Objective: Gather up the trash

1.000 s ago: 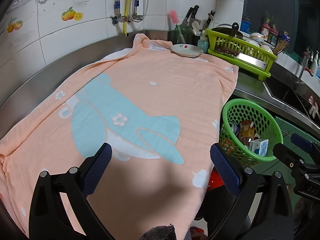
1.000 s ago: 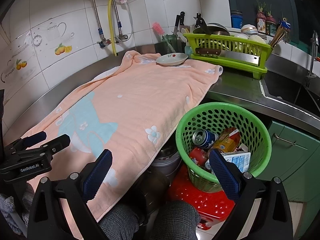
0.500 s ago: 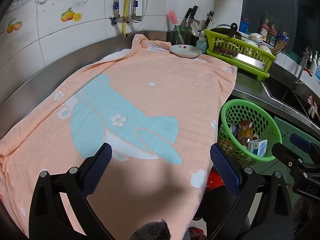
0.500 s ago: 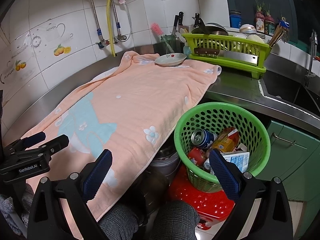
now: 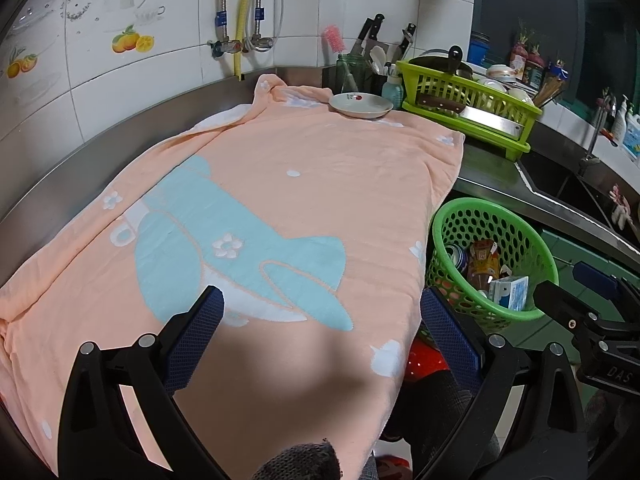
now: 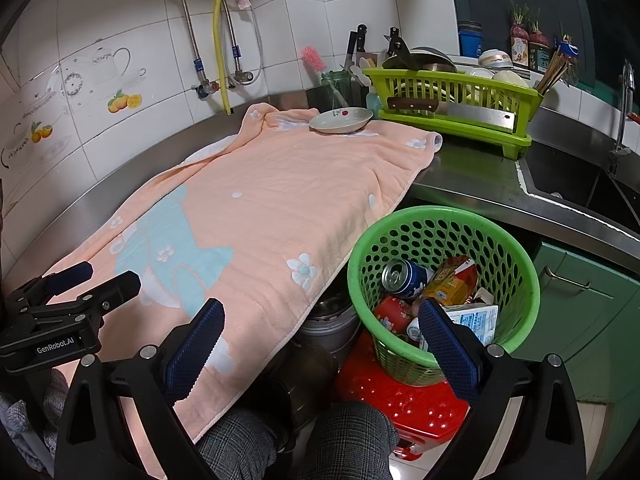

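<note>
At nine o'clock in the right wrist view, the left gripper [image 6: 86,280] hung over the near end of the peach towel [image 6: 272,208], seen side-on so that its own spread could not be judged there. In the left wrist view the left gripper [image 5: 320,328] stood with its blue pads wide apart and nothing between them, above the towel [image 5: 280,184] with its pale blue figure. The towel covered the steel counter [image 5: 100,148] from about eight o'clock up to twelve.

At twelve o'clock a small white dish [image 6: 341,120] sat on the far end of the towel, and just beside it toward one o'clock stood a lime dish rack [image 6: 452,116] with a cleaver laid along its front.

The right gripper [image 6: 320,336] was likewise spread wide and held nothing. Its left pad lay over the hanging edge of the towel, its right pad in front of the green basket [image 6: 436,216]. The basket stood at about four o'clock, below the counter edge, on a red stool [image 6: 400,404]. The trash lay inside it: a blue can [image 6: 402,278], an orange packet [image 6: 452,280], a red wrapper [image 6: 390,314] and a white carton [image 6: 476,320], the carton partly hidden behind the right pad. In the left wrist view the basket [image 5: 492,216] sat at three o'clock, well to the right of the left claw, with the right gripper [image 5: 592,300] just beyond it.
</note>
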{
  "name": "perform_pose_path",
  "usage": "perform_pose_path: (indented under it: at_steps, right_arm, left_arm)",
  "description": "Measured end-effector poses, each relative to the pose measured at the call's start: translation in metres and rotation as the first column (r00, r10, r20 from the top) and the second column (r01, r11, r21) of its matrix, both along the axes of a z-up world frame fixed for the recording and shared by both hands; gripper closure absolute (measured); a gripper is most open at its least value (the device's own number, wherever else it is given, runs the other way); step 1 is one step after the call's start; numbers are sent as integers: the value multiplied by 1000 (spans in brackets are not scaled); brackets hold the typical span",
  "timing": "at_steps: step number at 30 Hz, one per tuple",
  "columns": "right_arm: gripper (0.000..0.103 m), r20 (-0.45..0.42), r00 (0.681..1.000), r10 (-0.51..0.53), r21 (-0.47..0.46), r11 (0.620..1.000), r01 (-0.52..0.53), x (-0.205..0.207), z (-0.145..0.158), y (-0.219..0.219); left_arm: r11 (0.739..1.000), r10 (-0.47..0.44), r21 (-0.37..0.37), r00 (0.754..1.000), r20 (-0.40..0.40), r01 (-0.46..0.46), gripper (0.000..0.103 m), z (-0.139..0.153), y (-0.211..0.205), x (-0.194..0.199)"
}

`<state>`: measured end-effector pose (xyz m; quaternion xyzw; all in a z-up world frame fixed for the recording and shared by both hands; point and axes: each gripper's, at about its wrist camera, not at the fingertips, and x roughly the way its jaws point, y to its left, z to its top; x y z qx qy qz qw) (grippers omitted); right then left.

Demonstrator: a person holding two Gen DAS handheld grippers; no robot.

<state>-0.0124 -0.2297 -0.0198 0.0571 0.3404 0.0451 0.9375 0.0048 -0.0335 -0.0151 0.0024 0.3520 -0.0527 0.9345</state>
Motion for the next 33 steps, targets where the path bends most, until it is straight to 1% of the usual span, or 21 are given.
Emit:
perform_pose_path:
  at_steps: [33]
  right_arm:
    - [9, -7, 1000, 2, 4, 1000, -2, 0, -1, 3]
  left_arm:
    - [1000, -9, 8, 1000, -9, 10, 6, -4, -4, 2]
